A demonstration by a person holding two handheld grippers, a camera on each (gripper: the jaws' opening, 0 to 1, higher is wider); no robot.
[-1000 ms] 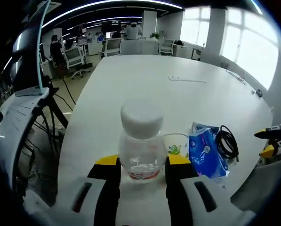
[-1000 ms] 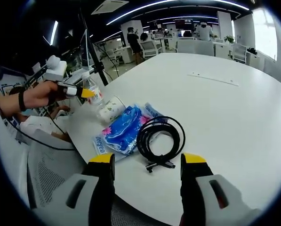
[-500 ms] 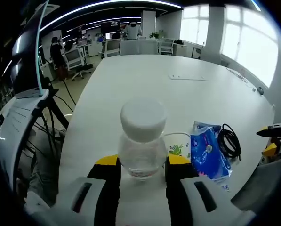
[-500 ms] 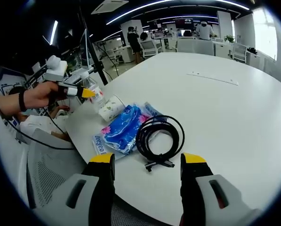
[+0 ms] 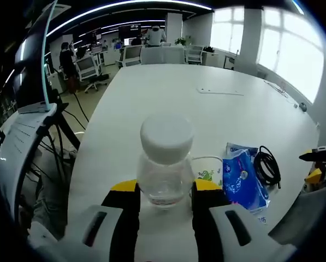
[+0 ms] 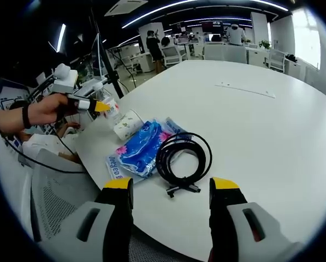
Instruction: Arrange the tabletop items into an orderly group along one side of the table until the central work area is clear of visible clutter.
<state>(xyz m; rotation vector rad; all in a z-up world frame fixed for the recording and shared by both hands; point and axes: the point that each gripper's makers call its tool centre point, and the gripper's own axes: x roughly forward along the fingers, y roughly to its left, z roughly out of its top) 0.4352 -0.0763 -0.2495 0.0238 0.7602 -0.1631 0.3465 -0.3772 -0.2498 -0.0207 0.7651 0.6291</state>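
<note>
A clear plastic bottle [image 5: 164, 164] with a white cap stands upright between the yellow-tipped jaws of my left gripper [image 5: 165, 188], which is shut on it. Just behind it lies a paper cup [image 5: 207, 166] on its side, then a blue tissue pack [image 5: 240, 183] and a coiled black cable [image 5: 266, 164]. My right gripper [image 6: 171, 185] is open near the table edge, with the cable [image 6: 183, 158] just ahead of its jaws. The tissue pack [image 6: 138, 150] and cup [image 6: 127, 124] lie left of the cable. A hand [image 6: 42, 112] holds the left gripper [image 6: 92, 105] on the bottle [image 6: 111, 109].
The white table [image 5: 173, 93] stretches far ahead, with a thin white strip [image 6: 244, 90] lying flat on it. A tripod and cables [image 5: 59, 125] stand off the table's left side. Office chairs and desks sit in the background, and the right gripper [image 5: 318, 164] shows at the table edge.
The bottle now sits a little lower between the left jaws, so its red label no longer shows. The right gripper view has shifted slightly; the cable, pack and cup lie as before.
</note>
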